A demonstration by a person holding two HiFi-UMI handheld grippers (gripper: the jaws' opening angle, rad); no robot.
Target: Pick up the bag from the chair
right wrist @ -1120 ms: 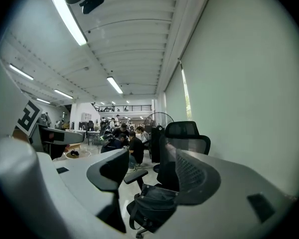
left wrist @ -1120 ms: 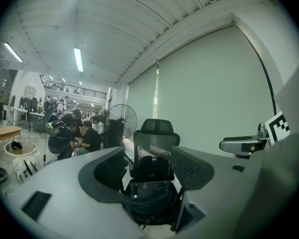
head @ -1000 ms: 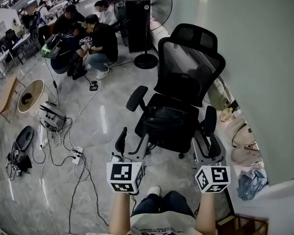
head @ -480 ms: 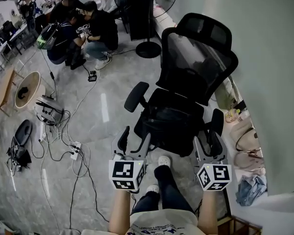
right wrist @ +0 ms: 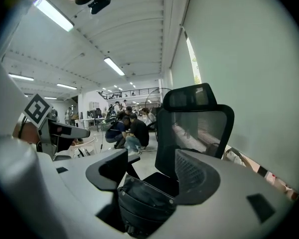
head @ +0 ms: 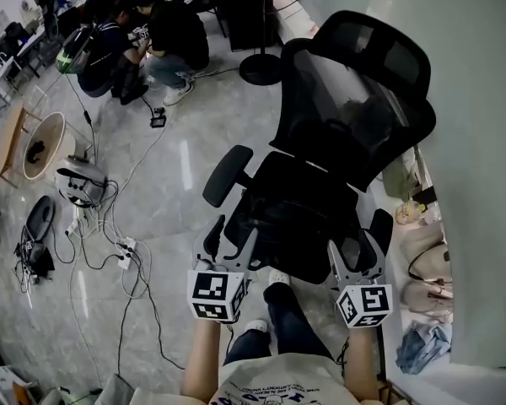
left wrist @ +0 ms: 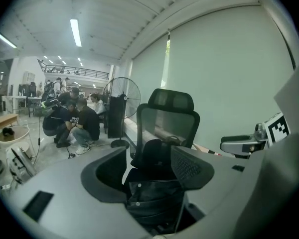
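Fingers [head: 248,247] apart; chair armrests [head: 223,174] flanking bag [head: 274,213]

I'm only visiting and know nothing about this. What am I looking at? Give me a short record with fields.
Chair: black, mesh back
Bag: black, lying on the chair seat
Left gripper: jaws apart, empty, short of the bag
Right gripper: jaws apart, empty, short of the bag
Background: people crouching
Floor: shiny, cables strewn at left
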